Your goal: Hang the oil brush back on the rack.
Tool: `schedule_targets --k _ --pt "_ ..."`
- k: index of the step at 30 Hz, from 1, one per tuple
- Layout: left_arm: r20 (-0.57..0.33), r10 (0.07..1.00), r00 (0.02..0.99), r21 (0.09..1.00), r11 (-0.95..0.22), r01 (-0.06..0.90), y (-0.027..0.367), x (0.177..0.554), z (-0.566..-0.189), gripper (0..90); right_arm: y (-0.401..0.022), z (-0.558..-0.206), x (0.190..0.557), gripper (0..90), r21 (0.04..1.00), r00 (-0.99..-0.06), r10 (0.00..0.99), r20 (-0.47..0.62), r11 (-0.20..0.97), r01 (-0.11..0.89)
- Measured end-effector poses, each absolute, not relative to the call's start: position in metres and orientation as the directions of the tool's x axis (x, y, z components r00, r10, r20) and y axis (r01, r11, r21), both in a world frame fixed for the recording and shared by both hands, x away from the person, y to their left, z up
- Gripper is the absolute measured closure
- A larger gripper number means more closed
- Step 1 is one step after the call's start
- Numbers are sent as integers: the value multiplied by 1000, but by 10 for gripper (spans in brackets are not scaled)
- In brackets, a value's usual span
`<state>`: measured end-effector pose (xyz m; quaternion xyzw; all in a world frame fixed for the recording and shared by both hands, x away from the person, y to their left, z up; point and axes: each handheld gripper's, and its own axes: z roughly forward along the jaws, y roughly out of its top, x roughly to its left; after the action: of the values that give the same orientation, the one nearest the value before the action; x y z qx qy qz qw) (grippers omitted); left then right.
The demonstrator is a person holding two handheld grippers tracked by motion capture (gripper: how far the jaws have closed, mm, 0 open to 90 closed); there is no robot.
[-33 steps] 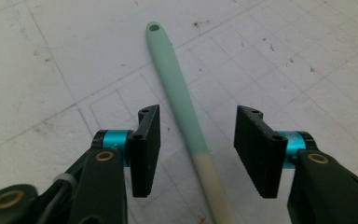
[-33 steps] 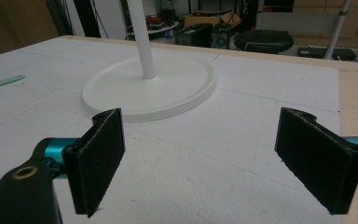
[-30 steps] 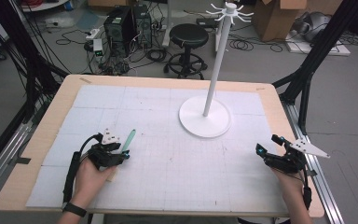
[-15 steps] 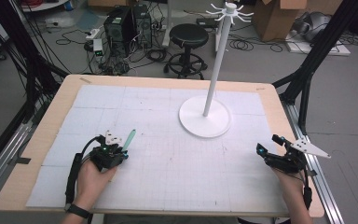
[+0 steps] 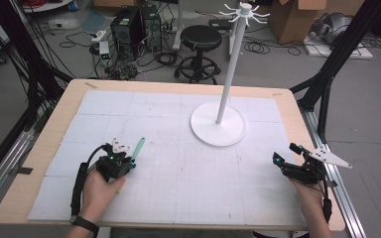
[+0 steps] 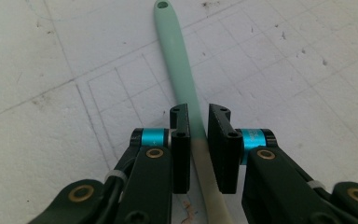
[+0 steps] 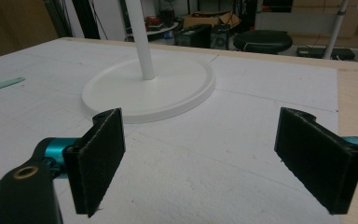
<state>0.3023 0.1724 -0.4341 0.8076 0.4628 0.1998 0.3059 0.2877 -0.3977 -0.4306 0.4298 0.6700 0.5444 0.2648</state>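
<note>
Left claw [image 6: 199, 135] has just been closing and now pinches the mint utensil handle [image 6: 179, 65], flat on the counter [image 6: 51, 70], its length ahead of the claw. Risk: the thin handle pivots when lifted. Right claw [image 7: 200, 158] wide, idle.

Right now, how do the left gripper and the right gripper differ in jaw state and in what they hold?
The left gripper has its black jaws, which have just been closing, clamped on the slim mint-green and cream utensil handle lying on the white gridded mat; the right gripper has its jaws spread wide with nothing between them. The left gripper points down at the mat; the right looks level toward the white stand's round base. Both sit low near the table's front edge.
</note>
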Motion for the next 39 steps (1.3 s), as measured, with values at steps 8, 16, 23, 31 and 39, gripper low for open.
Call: schedule_targets --k 8,16,23,31,39 --pt "17 865 502 686 -376 623 175 304 -434 814 -399 -431 288 154 957 -491 864 115 36 287" --pt "4 849 528 711 -374 595 178 303 -431 817 -399 -431 288 154 957 -491 864 114 37 286" --pt "-14 832 555 757 -354 549 178 303 -420 818 -399 -430 288 154 958 -490 864 119 31 287" --pt "-27 787 617 835 -322 447 171 304 -395 817 -399 -430 287 154 958 -486 866 120 27 285" --pt "-46 765 642 910 -233 343 170 309 -373 818 -400 -430 287 154 958 -485 866 123 23 285"
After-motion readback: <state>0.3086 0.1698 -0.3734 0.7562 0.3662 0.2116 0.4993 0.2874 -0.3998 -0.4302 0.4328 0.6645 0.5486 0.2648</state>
